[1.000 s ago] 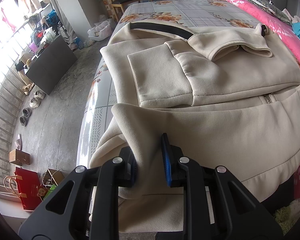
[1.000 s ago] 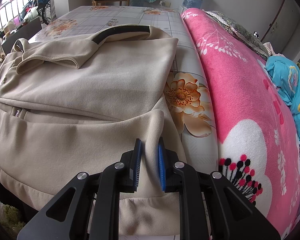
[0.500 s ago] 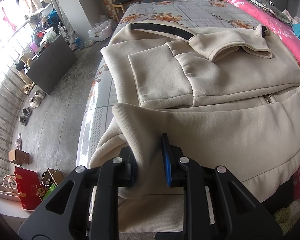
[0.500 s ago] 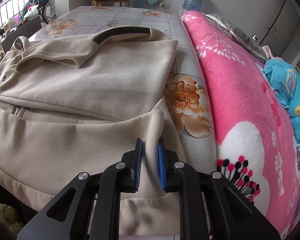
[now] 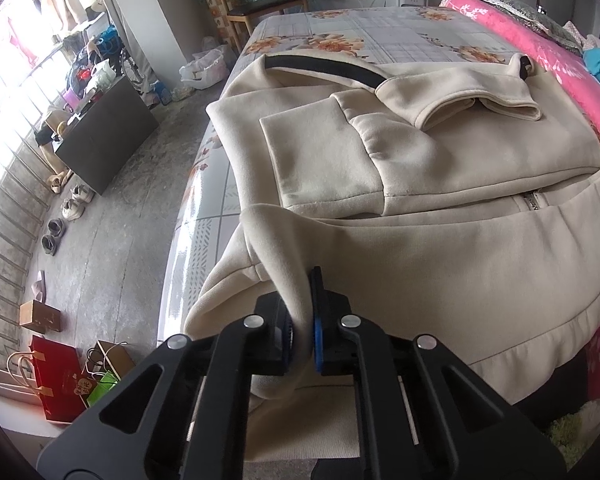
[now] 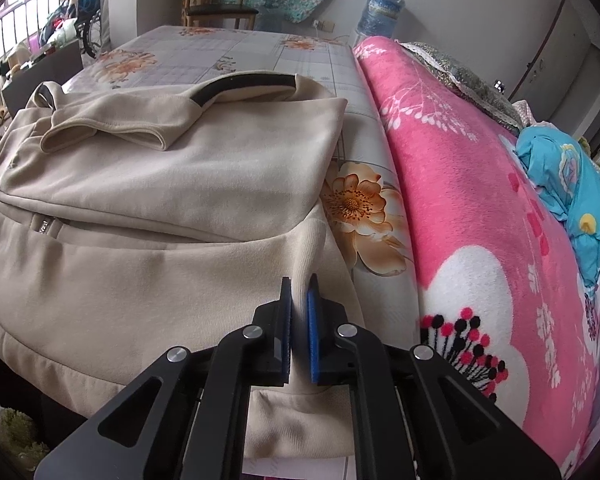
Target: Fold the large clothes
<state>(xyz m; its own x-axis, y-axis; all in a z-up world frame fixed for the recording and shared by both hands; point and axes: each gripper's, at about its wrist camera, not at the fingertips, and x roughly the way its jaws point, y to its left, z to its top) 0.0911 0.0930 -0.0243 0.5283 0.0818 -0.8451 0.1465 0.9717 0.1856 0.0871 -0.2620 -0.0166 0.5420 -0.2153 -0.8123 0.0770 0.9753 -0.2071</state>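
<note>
The jacket lies on the bed; right of the jacket lies a blanket, behind it a chair.

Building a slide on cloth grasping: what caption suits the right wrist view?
Right gripper shut on a pinched fold of the beige jacket near its hem, beside the pink blanket.
</note>
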